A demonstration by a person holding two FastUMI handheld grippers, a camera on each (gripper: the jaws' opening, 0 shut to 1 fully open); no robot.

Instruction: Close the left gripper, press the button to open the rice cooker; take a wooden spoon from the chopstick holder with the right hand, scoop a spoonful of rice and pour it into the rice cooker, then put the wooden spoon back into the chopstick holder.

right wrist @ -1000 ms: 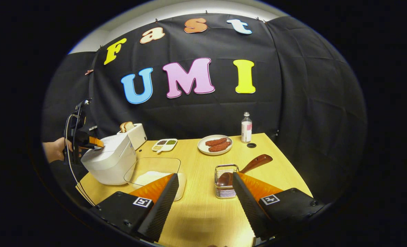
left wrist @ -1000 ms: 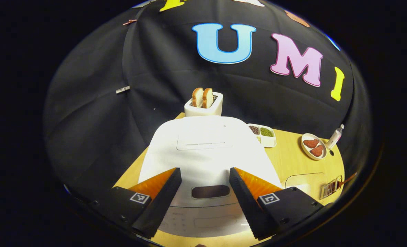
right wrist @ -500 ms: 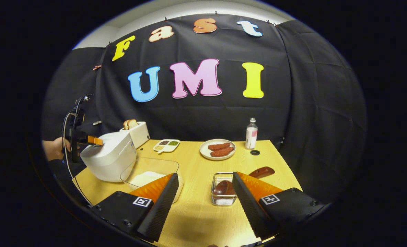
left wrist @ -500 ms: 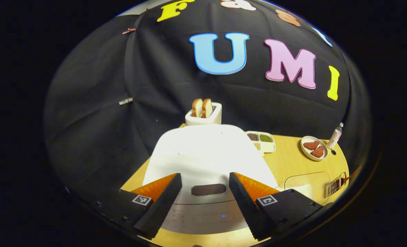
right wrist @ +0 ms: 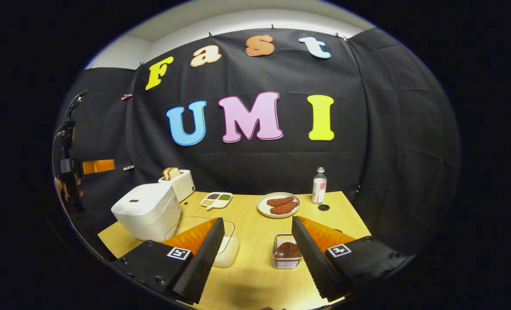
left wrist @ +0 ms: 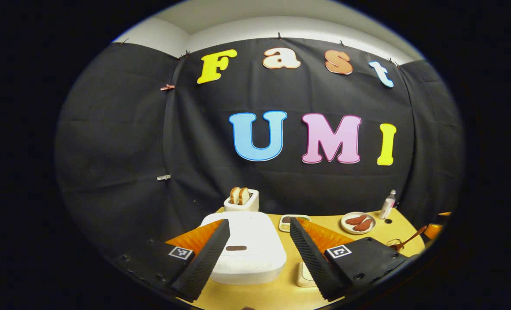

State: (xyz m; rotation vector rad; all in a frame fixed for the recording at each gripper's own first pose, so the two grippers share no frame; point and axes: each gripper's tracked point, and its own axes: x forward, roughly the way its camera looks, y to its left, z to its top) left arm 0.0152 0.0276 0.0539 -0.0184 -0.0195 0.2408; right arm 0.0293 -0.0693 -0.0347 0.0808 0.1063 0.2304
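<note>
**Two sets of tongs spread wide above the surface**

Two sets of tongs stood released, gripping nothing. In the left gripper view, the left tongs [left wrist: 257,258] hung above the pale wooden surface [left wrist: 281,297], their fingers framing the white, rounded plastic rice cooker [left wrist: 249,252]. Its lid was down, and the dark oval button [left wrist: 236,248] on its near edge lay between the fingers but apart from them. Behind the cooker stood a white toaster [left wrist: 242,200] with two slices of bread sticking up. Farther right were a small divided white dish of beans [left wrist: 291,220], a white round plate of reddish meat pieces [left wrist: 358,222] and a small clear bottle [left wrist: 387,205].

In the right gripper view, the right tongs [right wrist: 257,258] hovered over the near part of the surface [right wrist: 255,284]. The square wire chopstick holder [right wrist: 286,257] sat just beside the right finger, with the bowl of the brown wooden spoon [right wrist: 286,249] resting in it; the handle was hidden behind that finger. A clear shallow container of white rice [right wrist: 230,252] lay partly behind the left finger, close to the rice cooker [right wrist: 147,211] at the far left. Beyond the cooker, the left tongs [right wrist: 98,166] were held level in the air by a hand [right wrist: 68,189], well clear of the lid.
</note>
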